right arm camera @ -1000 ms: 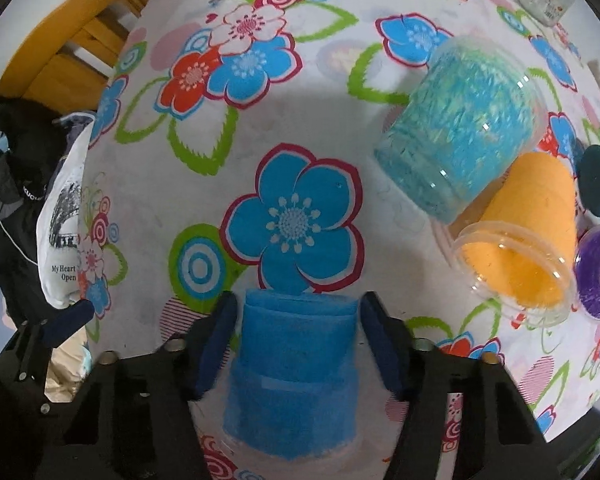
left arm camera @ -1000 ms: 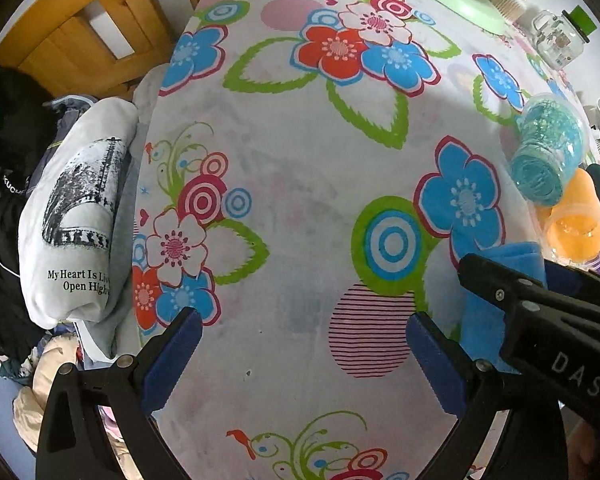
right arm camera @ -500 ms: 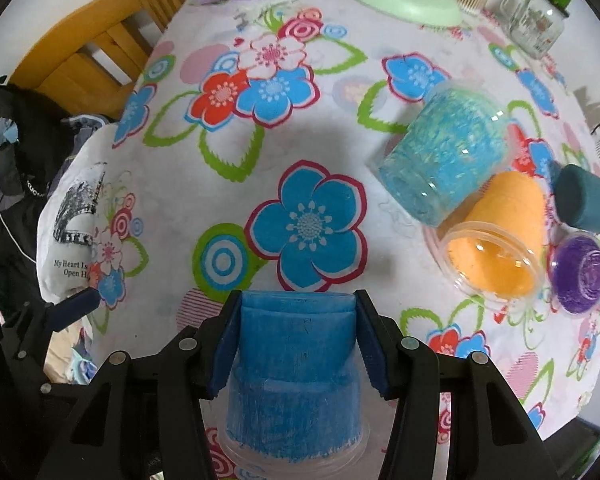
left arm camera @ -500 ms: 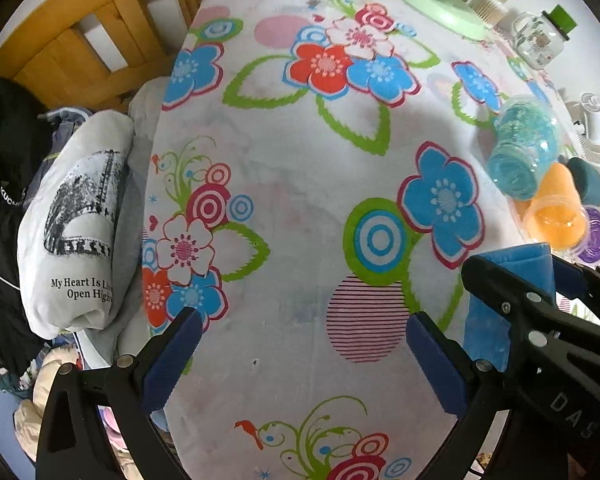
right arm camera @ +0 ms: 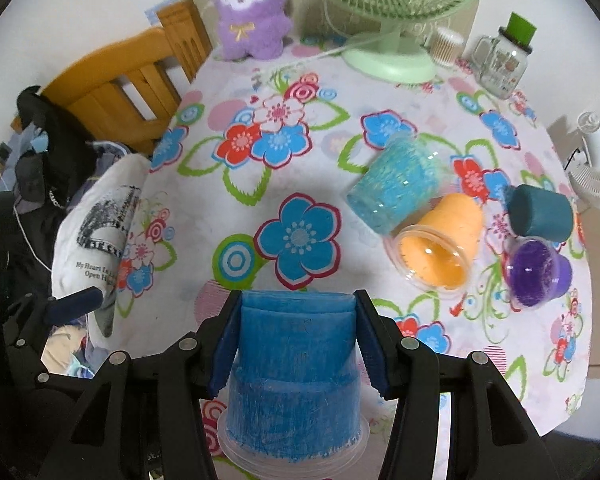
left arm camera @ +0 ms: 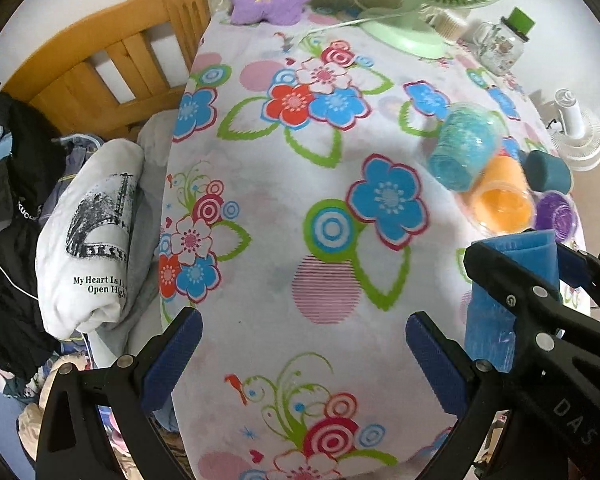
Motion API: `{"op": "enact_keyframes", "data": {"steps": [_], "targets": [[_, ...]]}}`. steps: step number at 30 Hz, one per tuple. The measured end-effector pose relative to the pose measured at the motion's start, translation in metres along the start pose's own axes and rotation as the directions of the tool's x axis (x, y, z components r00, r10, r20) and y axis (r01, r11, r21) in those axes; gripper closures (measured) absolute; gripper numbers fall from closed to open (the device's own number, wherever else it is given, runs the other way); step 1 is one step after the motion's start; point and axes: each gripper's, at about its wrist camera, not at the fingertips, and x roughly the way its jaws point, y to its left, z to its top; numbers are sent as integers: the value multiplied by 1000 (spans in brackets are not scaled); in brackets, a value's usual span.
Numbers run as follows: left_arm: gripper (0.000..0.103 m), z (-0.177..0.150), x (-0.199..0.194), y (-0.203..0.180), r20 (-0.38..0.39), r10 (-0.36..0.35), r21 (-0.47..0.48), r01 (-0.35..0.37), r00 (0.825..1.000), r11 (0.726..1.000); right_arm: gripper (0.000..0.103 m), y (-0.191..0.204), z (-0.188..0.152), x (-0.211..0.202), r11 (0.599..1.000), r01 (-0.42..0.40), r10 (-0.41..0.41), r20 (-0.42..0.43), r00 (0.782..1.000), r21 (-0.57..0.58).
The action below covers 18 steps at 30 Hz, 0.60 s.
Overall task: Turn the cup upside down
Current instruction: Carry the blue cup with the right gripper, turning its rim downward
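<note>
Cup, clear plastic with a blue fuzzy lining (right arm camera: 294,376): held between the fingers of the right gripper (right arm camera: 296,344), rim downward and closed base uppermost in the right wrist view; the blue pads press its two flanks, so we read the fingers as closed on it. Against the frames of a second ago, the cup sits higher over the flowered desk cloth (right arm camera: 300,168); more of the far scene has come into view, namely the purple plush toy (right arm camera: 250,12), the green desk fan (right arm camera: 388,20) and the glass jar with a green lid (right arm camera: 506,56); the grip itself looks unchanged; we judge the cup lifted clear of the desk and the turn well advanced, with setting down still to come.

The left gripper (left arm camera: 300,360) hangs over the near edge of the desk with fingers spread wide and nothing between them; it looks much as before; we judge it idle in this step.

Hard to make out: the cup's rim is cut by the lower frame edge in the right view, so we cannot tell whether it touches anything below; in the left view the cup (left arm camera: 512,280) is half covered by the right gripper's black arm; the light-blue cup on its side (right arm camera: 396,188), the orange cup (right arm camera: 440,248) and the purple cup (right arm camera: 536,272) are smeared by motion blur in the left view; what the dark teal cylinder (right arm camera: 540,212) is, we cannot say.
</note>
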Motion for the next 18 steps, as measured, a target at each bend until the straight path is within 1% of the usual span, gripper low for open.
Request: {"op": "enact_keyframes", "data": {"steps": [4,7,10,13,18], "targets": [[0,-7,-16,-8,9,-19,-5,19,1000,1000,47,-11,-10,-21,1000,-8,8,37,999,11],[0,-12,-32,-17,39,1,2,-1,999,1000,47,-20,-17,-37,999,-31,30,60,998,18],[0,-18,-45,-25,59,4,-8,-3,998,1000,47,-28,-23,-55,999,-32,32,98,995,5],[0,-22,-53,-29,70,-2,-21,4,998,1000,47,-35,-29,-70,999,-45,45,140,989,-3],[0,-32,-63,-37,90,6,-40,-2,996,999,47,-42,-41,-91,998,-48,58,233,971,-47]]}}
